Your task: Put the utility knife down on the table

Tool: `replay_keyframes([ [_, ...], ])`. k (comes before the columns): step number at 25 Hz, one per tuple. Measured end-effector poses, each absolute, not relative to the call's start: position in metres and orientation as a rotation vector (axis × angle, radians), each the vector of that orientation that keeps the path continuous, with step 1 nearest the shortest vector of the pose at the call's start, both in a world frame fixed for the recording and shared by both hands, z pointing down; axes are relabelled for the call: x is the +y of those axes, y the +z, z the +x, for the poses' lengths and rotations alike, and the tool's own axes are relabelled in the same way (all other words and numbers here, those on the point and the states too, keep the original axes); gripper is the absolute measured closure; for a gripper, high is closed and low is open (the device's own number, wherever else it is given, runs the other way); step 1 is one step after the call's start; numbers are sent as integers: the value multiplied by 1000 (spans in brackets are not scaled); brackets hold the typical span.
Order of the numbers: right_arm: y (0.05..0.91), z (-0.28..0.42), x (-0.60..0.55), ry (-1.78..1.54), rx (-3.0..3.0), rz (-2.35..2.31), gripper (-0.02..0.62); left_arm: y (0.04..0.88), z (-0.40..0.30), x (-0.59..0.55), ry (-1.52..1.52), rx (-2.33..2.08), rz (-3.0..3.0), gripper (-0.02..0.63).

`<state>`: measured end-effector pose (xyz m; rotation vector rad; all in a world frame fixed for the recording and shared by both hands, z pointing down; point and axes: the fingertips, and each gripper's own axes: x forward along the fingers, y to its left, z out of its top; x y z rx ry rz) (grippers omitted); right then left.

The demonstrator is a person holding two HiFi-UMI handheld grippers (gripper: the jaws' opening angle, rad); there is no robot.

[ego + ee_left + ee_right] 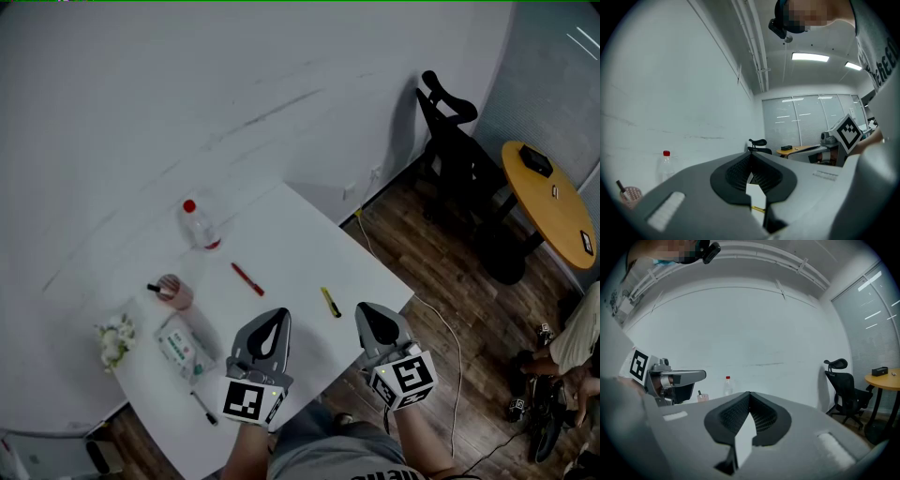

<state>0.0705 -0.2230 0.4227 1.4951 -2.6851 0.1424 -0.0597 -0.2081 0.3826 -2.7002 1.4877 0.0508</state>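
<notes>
The yellow utility knife lies flat on the white table, near its right front edge, held by nothing. My left gripper hovers over the table's front, left of the knife and apart from it, shut and empty. My right gripper hangs just right of the knife, also shut and empty. In the left gripper view the jaws of the left gripper meet at the tips, and a sliver of the yellow knife shows through the gap below. In the right gripper view the right gripper is closed on nothing.
On the table stand a clear bottle with a red cap and a pink cup; a red pen, a packet, flowers and a black pen lie there. A black chair and a round wooden table stand at the right.
</notes>
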Motion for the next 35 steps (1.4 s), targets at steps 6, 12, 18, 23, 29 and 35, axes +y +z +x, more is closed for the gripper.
replay_keyframes([
  [6,409,74,-216,113,-2719,1502,594,379,-57,-203,58,1495,-2688,600],
  [12,398,77,-209,78,-2745,1502,594,375,-55,-198,63,1501,-2675,600],
  [18,387,81,-201,27,-2754,1511,594,373,-54,-192,72,1512,-2666,600],
  [23,378,84,-195,-15,-2763,1525,594,370,-52,-187,81,1512,-2658,600],
  [29,376,87,-189,-33,-2761,1532,594,368,-50,-180,87,1511,-2647,598],
  [35,375,89,-184,-44,-2763,1535,594,368,-48,-175,88,1521,-2644,598],
])
